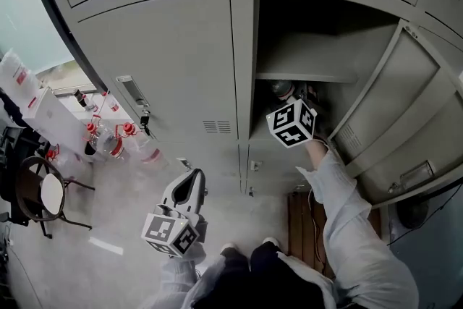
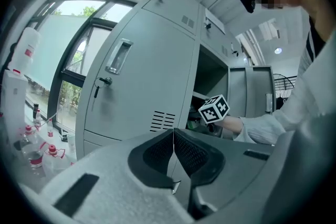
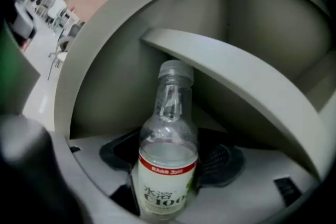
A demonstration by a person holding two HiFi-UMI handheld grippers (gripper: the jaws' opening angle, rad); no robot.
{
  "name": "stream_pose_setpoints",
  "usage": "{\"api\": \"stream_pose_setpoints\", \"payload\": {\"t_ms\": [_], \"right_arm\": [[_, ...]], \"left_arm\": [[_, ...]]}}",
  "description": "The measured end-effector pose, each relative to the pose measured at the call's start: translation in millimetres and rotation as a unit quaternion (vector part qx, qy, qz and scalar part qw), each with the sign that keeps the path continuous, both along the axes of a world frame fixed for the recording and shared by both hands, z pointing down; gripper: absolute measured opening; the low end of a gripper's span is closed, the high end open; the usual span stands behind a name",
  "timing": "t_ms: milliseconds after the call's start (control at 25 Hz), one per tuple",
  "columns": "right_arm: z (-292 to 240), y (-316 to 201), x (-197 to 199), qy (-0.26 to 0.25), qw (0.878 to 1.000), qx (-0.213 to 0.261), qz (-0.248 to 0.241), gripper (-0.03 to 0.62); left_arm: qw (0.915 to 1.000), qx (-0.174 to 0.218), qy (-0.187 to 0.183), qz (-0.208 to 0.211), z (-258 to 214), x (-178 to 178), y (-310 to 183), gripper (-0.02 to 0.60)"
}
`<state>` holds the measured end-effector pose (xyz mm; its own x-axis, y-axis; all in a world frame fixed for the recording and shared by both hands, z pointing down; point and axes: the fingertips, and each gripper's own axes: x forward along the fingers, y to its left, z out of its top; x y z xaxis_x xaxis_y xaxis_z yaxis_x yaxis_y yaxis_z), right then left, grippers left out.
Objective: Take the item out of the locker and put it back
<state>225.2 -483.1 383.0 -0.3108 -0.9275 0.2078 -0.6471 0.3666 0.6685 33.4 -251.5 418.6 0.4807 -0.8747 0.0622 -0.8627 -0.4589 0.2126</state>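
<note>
1. Extended into the open locker [image 1: 242, 69], the right tool [image 3: 169, 156] has its jaws closed round the labelled body of a clear plastic bottle [image 3: 167, 113]. The bottle stands upright between the pads, inside the lower compartment beneath the shelf [image 3: 236, 68].
2. The left tool [image 2: 173, 149] hangs low outside the locker, in front of the neighbouring shut door, with its jaws pressed together on nothing.
3. First hazard: the bottle's cap appears close under the shelf's front edge. Any lift on the way through the opening could knock it there and lever the bottle out of the pads.
4. Second hazard: the bottle is smooth, round and part filled with liquid. A brisk swing or roll of the wrist could make it tilt or slide in the grip.
5. Third hazard: the swung-out door [image 1: 405, 119] stands just beside the person's sleeve [image 1: 347, 213], so a drifting elbow could bump it and jolt the load.
6. The idle left tool is well apart from the bottle and poorly placed to catch it.
</note>
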Motion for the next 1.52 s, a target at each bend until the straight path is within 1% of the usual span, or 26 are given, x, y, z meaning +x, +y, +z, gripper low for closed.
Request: {"api": "stream_pose_setpoints", "payload": {"t_ms": [40, 120, 200, 280, 360, 440, 520, 760, 880, 920, 1000, 1040, 1080, 1160, 1240, 1360, 1520], "right_arm": [[-2.9, -3.4, -4.3, -0.037, 0.999, -0.01, -0.008, 0.322], [-3.3, -8.8, -12.3, -0.111, 0.993, -0.032, -0.025, 0.322], [0.1, -14.1, -15.8, -0.182, 0.981, -0.048, -0.036, 0.322], [0.4, -20.4, -17.1, -0.247, 0.966, -0.06, -0.04, 0.322], [-1.0, -27.3, -19.0, -0.291, 0.953, -0.07, -0.044, 0.322], [-2.2, -33.5, -24.3, -0.306, 0.948, -0.069, -0.051, 0.322], [0.8, -37.7, -31.5, -0.306, 0.948, -0.068, -0.06, 0.322], [7.4, -43.5, -31.9, -0.324, 0.942, -0.069, -0.048, 0.328], [10.1, -44.7, -32.9, -0.331, 0.939, -0.082, -0.045, 0.33], [10.9, -44.4, -33.1, -0.338, 0.936, -0.089, -0.046, 0.344], [10.4, -42.5, -33.9, -0.354, 0.928, -0.099, -0.052, 0.437], [9.1, -40.8, -33.7, -0.359, 0.926, -0.101, -0.055, 0.473], [7.7, -38.5, -33.1, -0.361, 0.925, -0.102, -0.057, 0.486], [4.8, -32.0, -31.2, -0.362, 0.924, -0.104, -0.06, 0.494], [1.2, -22.5, -25.8, -0.374, 0.919, -0.107, -0.061, 0.494], [-4.3, -4.2, -11.7, -0.397, 0.91, -0.109, -0.052, 0.494], [-7.6, 25.2, 8.1, -0.41, 0.904, -0.113, -0.035, 0.494]], "left_arm": [[1.0, 0.0, 0.0, -0.002, -0.7, -0.9, -0.2, 0.009], [1.0, 0.002, -0.002, -0.006, -2.7, -1.9, -0.7, 0.009], [1.0, 0.002, -0.003, -0.007, -4.5, -2.6, -1.0, 0.009], [0.9999, 0.003, -0.005, -0.009, -5.2, -3.6, -1.0, 0.009], [0.9999, 0.003, -0.006, -0.012, -5.1, -4.7, -1.1, 0.009], [0.9999, 0.001, -0.007, -0.015, -4.8, -5.5, -1.2, 0.009], [0.9998, -0.002, -0.01, -0.015, -3.9, -5.2, -1.1, 0.009], [0.9998, -0.006, -0.014, -0.013, -1.1, -3.7, 1.5, 0.009], [0.9998, -0.006, -0.013, -0.014, -1.9, -3.3, 3.3, 0.009], [0.9998, -0.006, -0.013, -0.014, -2.3, -2.9, 3.9, 0.009], [0.9998, -0.005, -0.014, -0.012, -3.0, -2.3, 4.8, 0.009], [0.9998, -0.005, -0.014, -0.011, -3.2, -2.0, 5.2, 0.009], [0.9998, -0.005, -0.014, -0.01, -3.4, -1.7, 5.7, 0.009], [0.9999, -0.004, -0.012, -0.008, -3.7, -0.3, 6.9, 0.009], [0.9999, -0.003, -0.011, -0.003, -4.0, 2.6, 8.0, 0.009], [0.9999, 0.0, -0.009, 0.008, -5.1, 7.3, 8.6, 0.009], [0.9997, 0.005, -0.003, 0.025, -7.8, 16.1, 8.7, 0.009]]}}
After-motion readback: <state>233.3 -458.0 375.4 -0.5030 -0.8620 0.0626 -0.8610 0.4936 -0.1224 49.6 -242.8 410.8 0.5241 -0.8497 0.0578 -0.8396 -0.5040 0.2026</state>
